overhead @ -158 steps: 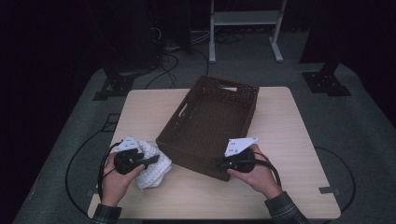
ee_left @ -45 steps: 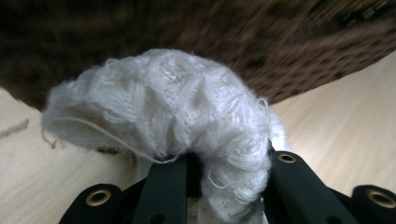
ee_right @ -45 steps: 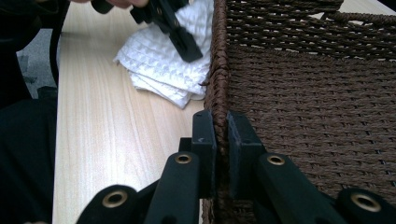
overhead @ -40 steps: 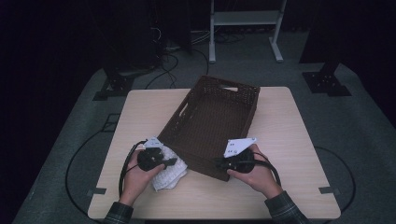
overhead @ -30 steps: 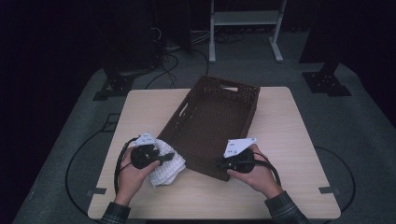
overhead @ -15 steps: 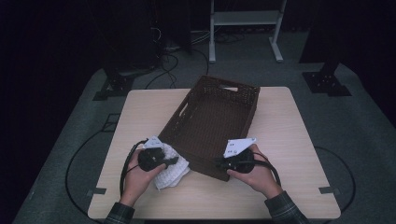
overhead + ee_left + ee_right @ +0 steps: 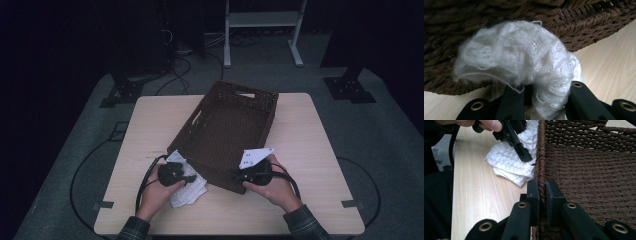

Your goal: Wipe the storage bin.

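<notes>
White waffle-weave cloth (image 7: 187, 187): crumpled, bunched up, lying on the worktop (image 7: 150, 125) against the near wall of the basket. Dark brown woven basket (image 7: 227, 130): rectangular, empty, set askew mid-worktop.

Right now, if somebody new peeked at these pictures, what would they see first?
Probably the big dark woven basket in the middle of the pale wooden table, tipped up at its near edge. The right gripper pinches that near rim. Just left of the basket, the left gripper clamps a fluffy white cloth against the basket's side.
</notes>
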Demonstrator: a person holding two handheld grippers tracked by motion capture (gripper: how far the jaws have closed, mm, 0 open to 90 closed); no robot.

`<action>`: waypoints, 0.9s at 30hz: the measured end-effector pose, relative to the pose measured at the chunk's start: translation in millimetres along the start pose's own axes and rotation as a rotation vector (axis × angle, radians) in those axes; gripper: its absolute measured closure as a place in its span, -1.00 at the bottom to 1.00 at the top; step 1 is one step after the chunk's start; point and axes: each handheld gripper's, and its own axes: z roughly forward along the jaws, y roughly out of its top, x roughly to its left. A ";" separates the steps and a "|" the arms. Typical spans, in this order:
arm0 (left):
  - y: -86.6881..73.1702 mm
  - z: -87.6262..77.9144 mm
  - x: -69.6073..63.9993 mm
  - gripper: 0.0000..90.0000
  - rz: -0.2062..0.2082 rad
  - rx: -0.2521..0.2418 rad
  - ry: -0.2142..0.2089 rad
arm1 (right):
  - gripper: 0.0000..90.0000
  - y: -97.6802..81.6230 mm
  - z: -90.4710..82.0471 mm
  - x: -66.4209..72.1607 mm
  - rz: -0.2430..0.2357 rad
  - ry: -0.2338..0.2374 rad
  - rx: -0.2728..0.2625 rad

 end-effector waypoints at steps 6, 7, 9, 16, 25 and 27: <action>-2.1 8.1 -0.7 0.67 0.007 0.032 -0.008 | 0.82 -0.1 0.0 0.0 -0.003 0.000 0.000; -2.1 7.3 -0.8 0.67 0.012 0.031 -0.008 | 0.82 -0.1 0.0 0.0 -0.002 0.000 0.000; -1.3 4.4 -2.2 0.67 0.014 0.017 -0.008 | 0.82 -0.1 -0.1 0.1 -0.002 0.000 0.000; 5.5 -11.3 -7.4 0.67 0.042 -0.038 -0.012 | 0.82 -0.3 -0.1 -0.6 -0.005 0.002 -0.002; 14.7 -43.0 -11.5 0.67 0.043 -0.167 -0.031 | 0.82 -0.1 -0.1 0.0 -0.006 -0.002 -0.001; 15.6 -46.5 -12.5 0.67 0.049 -0.180 -0.027 | 0.82 -0.2 -0.1 -0.1 -0.007 -0.001 -0.001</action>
